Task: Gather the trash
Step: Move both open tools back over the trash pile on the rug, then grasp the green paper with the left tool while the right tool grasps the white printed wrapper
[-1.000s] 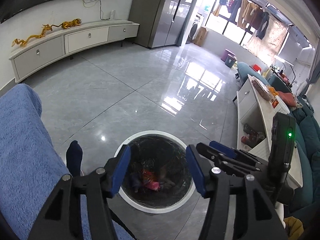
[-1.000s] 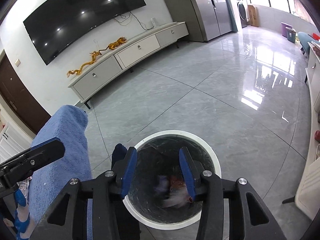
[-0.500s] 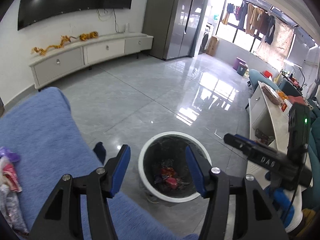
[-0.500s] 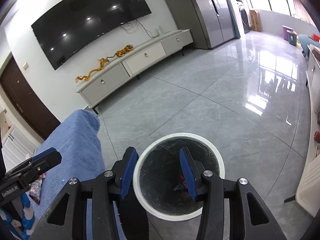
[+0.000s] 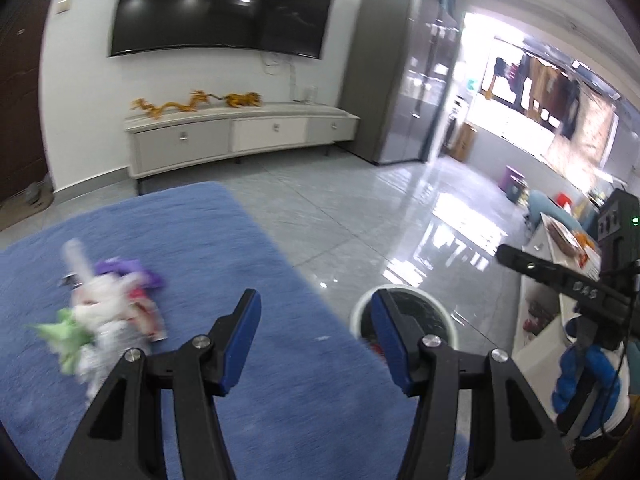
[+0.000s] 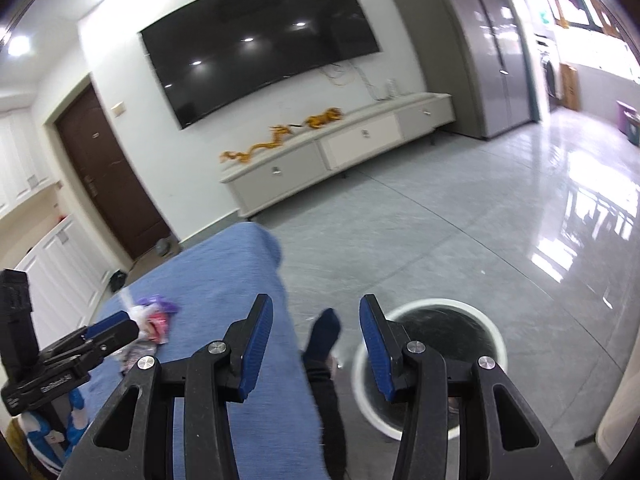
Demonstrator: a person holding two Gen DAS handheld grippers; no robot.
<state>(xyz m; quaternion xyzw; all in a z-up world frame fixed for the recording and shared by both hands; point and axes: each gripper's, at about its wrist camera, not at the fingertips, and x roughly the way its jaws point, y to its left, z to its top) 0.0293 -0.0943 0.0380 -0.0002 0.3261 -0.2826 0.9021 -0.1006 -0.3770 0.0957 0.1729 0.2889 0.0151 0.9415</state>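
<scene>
A heap of crumpled trash point(image 5: 106, 318), white, green, purple and red, lies on a blue covered surface point(image 5: 224, 248). My left gripper point(image 5: 316, 318) hovers open and empty to the right of the heap. A round white bin with a black liner point(image 5: 440, 314) stands on the floor beyond the surface's edge, partly hidden by the right finger. In the right wrist view my right gripper point(image 6: 316, 326) is open and empty, above the gap between the blue surface point(image 6: 240, 276) and the bin point(image 6: 494, 334). The trash point(image 6: 154, 318) shows at the left, just past the left gripper point(image 6: 108, 330).
A person's dark-socked foot point(image 6: 324, 336) rests on the floor between the blue surface and the bin. A long white TV cabinet point(image 5: 240, 140) with gold dragon figures stands against the far wall. A low white table point(image 5: 560, 264) with clutter sits at the right. Glossy grey floor tiles spread between.
Both grippers have lifted and swung left, away from over the bin. The blue surface and the trash heap have come into the left wrist view. Neither gripper's opening has changed.
</scene>
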